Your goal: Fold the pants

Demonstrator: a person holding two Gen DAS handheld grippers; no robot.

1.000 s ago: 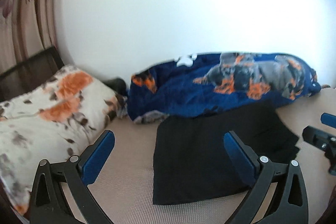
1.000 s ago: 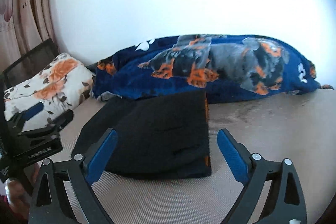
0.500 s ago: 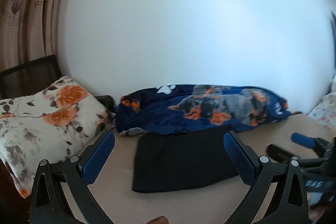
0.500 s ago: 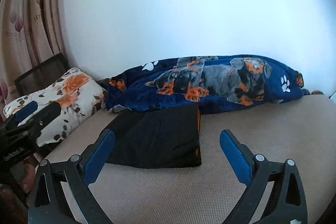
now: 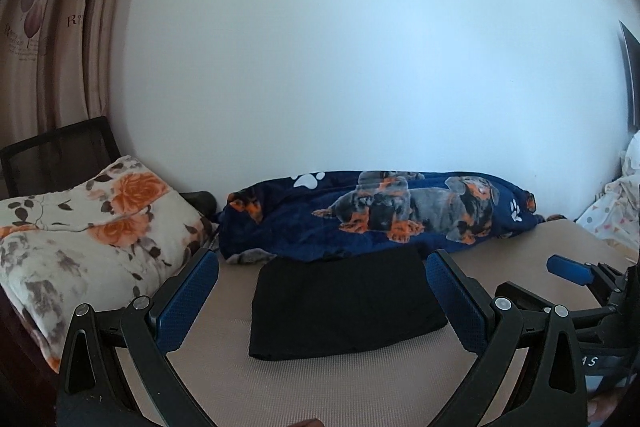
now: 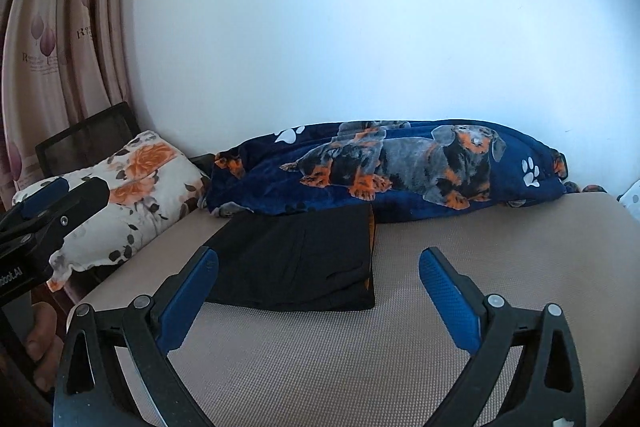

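Note:
The black pants [image 5: 344,303] lie folded into a flat rectangle on the beige mattress [image 5: 520,251], just in front of the blue blanket. They also show in the right wrist view [image 6: 296,263], with an orange strip along their right edge. My left gripper [image 5: 322,291] is open and empty, held back from the pants and above the mattress. My right gripper [image 6: 316,281] is open and empty, also held back, to the right of the pants. The right gripper shows at the right edge of the left wrist view [image 5: 580,279]. The left gripper shows at the left edge of the right wrist view [image 6: 44,211].
A blue blanket with dog prints [image 5: 384,219] lies along the white wall behind the pants. A floral pillow [image 5: 88,227] sits at the left by a dark headboard [image 5: 60,155]. Curtains [image 5: 60,39] hang at far left. More bedding [image 5: 620,211] lies at the right edge.
Both grippers have pulled back and up from the folded pants, which now look smaller and farther away. The pants have not moved. Both grippers stay open.

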